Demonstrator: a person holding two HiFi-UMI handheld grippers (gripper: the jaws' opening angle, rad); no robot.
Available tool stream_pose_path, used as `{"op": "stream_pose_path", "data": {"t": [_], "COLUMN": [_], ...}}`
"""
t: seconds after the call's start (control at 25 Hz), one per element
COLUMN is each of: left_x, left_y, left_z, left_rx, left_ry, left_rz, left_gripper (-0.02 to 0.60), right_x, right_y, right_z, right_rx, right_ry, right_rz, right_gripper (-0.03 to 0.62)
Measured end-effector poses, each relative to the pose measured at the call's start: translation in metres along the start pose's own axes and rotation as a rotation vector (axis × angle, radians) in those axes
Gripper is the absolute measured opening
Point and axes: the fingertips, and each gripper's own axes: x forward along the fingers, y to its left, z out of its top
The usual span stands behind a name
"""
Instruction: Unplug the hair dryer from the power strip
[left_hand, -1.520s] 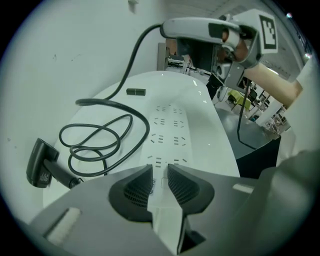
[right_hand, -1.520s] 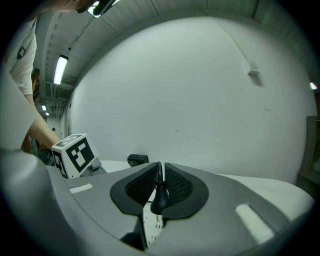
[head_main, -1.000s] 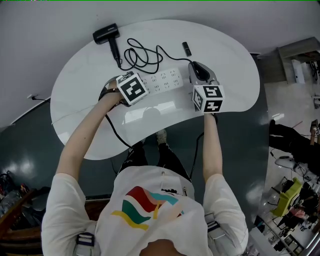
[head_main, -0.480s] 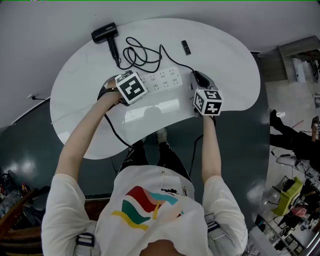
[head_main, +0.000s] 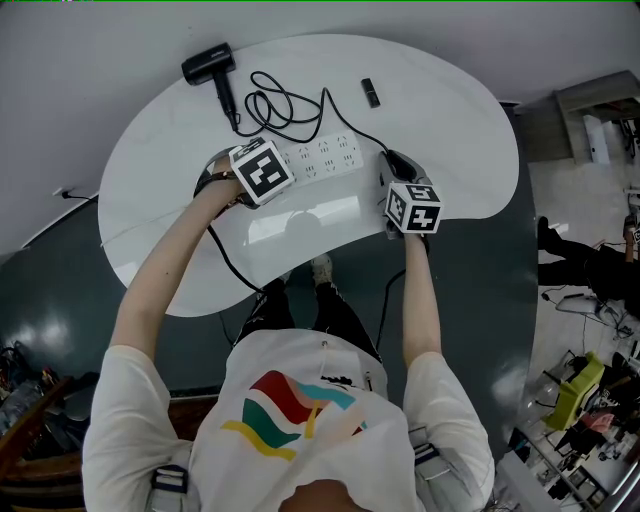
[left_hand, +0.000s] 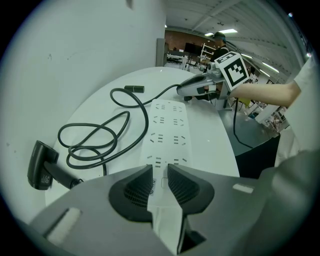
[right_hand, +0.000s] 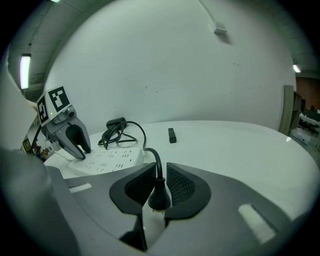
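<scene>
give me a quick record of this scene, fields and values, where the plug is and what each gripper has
plug: out of the power strip, prongs bare
right gripper: plug between its jaws, which have just been opening
left gripper: clamped on one end of the power strip
hair dryer: lying at the far edge of the table
cord: coiled beside the strip
other: small black object, lying apart

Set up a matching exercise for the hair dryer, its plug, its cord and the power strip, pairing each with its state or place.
Things:
1. hair dryer
2. plug
3. power strip
4. cord

States:
a. white, with rows of sockets
b. coiled in loose loops
c. prongs bare, out of every socket
d. lying at the far left in the head view

Pairs: 1-d, 2-c, 3-a, 4-b
</scene>
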Motion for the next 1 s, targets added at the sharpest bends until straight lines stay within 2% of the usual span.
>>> {"op": "stream_pose_path", "data": {"t": [0.32,0.48,0.6,0.72,0.76,0.88,1.0], "left_x": [0.000,-0.005,-0.005,-0.002,-0.002,-0.029,-0.067], "left_y": [-0.001,0.010,0.010,0.014,0.014,0.023,0.017], "left_z": [0.000,0.010,0.011,0.008,0.006,0.018,0.052], "left_rx": [0.002,0.033,0.058,-0.013,-0.059,-0.117,-0.174], "left_ry": [-0.006,-0.073,-0.078,-0.090,-0.097,-0.186,-0.369], "left_rz": [0.002,0.074,0.087,0.069,0.053,0.108,0.110], "left_gripper": [0.092,0.075,0.066,0.082,0.142,0.153,0.143], "right_x": [-0.016,-0.028,-0.038,-0.050,-0.054,-0.065,-0.081], "right_y": [-0.004,0.000,0.002,0.004,0.004,0.009,0.019], "right_z": [0.005,0.011,0.020,0.036,0.043,0.067,0.100], "right_rx": [0.021,0.048,0.078,0.089,0.081,0.046,0.028], "right_ry": [-0.034,-0.060,-0.095,-0.129,-0.134,-0.161,-0.232], "right_rz": [-0.030,-0.018,-0.009,-0.016,-0.025,-0.040,-0.028], "right_gripper": [0.138,0.127,0.123,0.115,0.109,0.091,0.092]}}
